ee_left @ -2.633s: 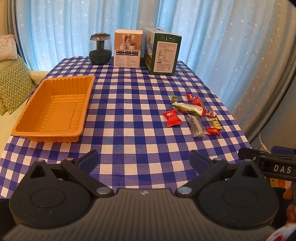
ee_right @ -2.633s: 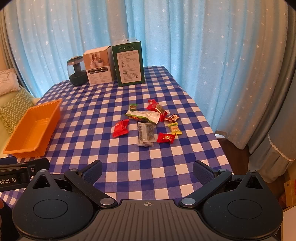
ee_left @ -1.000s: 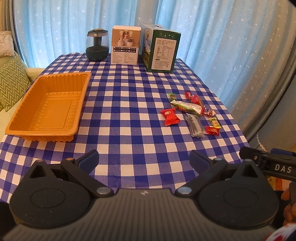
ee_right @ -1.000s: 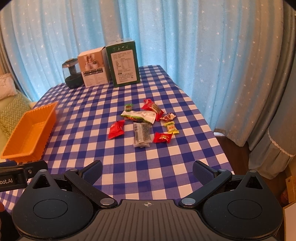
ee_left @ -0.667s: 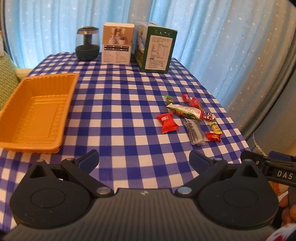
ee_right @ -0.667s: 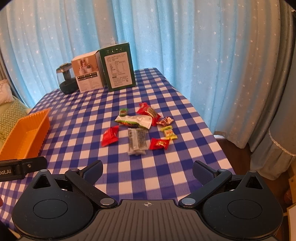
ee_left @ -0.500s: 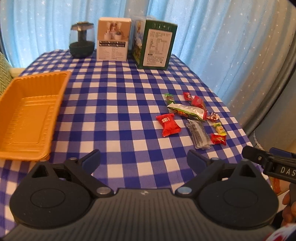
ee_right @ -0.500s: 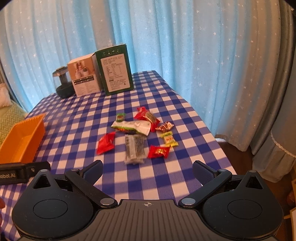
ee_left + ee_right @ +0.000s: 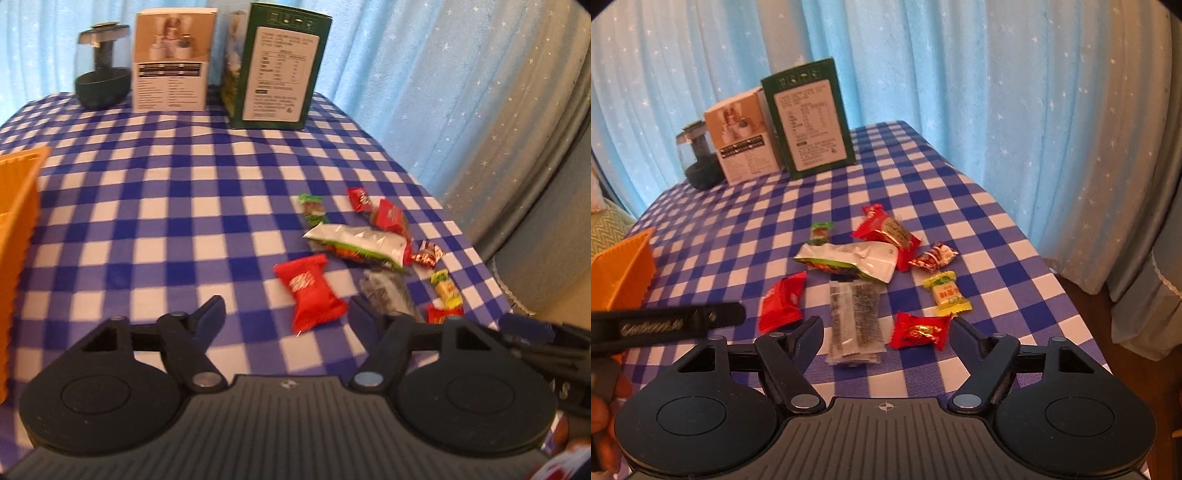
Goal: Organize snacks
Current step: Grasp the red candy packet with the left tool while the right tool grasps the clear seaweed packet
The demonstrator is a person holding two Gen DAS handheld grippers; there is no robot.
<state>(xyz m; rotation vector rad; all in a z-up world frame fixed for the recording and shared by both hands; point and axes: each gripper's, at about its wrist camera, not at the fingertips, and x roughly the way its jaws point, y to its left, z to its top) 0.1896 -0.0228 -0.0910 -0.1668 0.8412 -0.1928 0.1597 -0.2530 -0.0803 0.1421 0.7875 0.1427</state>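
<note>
Here the desk point(image 9: 979, 206), under a blue-and-white checked cloth, drops off at its right edge just beyond the snack pile, with pale blue curtains point(image 9: 997, 92) hanging close behind that edge and the far one. Along the far edge stand a green box point(image 9: 809, 118), a white box point(image 9: 742, 136) and a dark glass jar point(image 9: 700, 158), side by side. The orange tray point(image 9: 624, 269) sits at the left side of the desk, well apart from the snacks, with a broad stretch of bare cloth between them. The left gripper point(image 9: 286, 314) hovers with its fingers spread wide and holding nothing; the red snack packet point(image 9: 310, 291) lies on the cloth between and just beyond the fingertips, nearer the right one. The right gripper point(image 9: 886, 332) is likewise wide and unloaded; the clear packet of dark strips point(image 9: 855, 317) and a small red candy point(image 9: 919, 330) lie between its fingertips, the candy close to the right finger. Further off lie the white-and-green pouch point(image 9: 849, 260), a larger red wrapper point(image 9: 890, 232), a yellow candy point(image 9: 945, 293), a small green candy point(image 9: 820, 232) and a red-and-white twist candy point(image 9: 934, 255), all clustered near the desk's right side.
</note>
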